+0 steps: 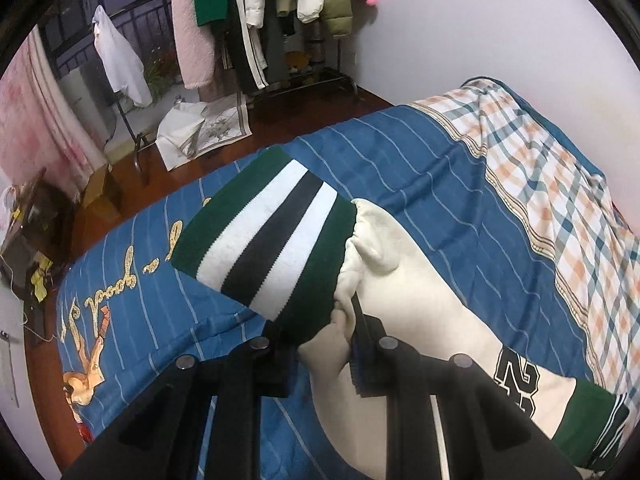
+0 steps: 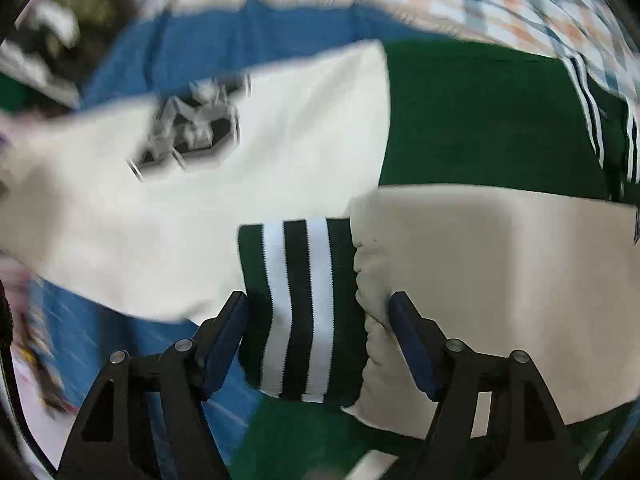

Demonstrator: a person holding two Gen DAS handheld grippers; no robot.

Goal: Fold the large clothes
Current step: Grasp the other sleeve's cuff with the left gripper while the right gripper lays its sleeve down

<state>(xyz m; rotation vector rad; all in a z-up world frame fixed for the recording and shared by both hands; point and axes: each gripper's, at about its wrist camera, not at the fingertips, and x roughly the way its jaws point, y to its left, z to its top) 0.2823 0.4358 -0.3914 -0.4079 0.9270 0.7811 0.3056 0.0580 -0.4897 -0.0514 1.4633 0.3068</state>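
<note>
A bedroom with a red-brown wooden floor [image 1: 120, 216] and a clothes rack [image 1: 280, 32] against the white wall holds a bed [image 1: 420, 168] under a blue striped cover. The cream-and-green jacket [image 1: 420, 300] lies across it. The left tool [image 1: 324, 344] pinches the jacket's cream sleeve; the right tool [image 2: 318, 316] stands wide around the striped cuff [image 2: 300, 304].

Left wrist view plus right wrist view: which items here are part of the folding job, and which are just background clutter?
Part of the job:
- varsity jacket, cream sleeves, green body
- its striped cuff
- left gripper, shut on jacket sleeve
- right gripper, open around the other cuff
- bed cover, the work surface

Just lying about:
- clothes rack
- plaid quilt
- white cloth on floor
</note>
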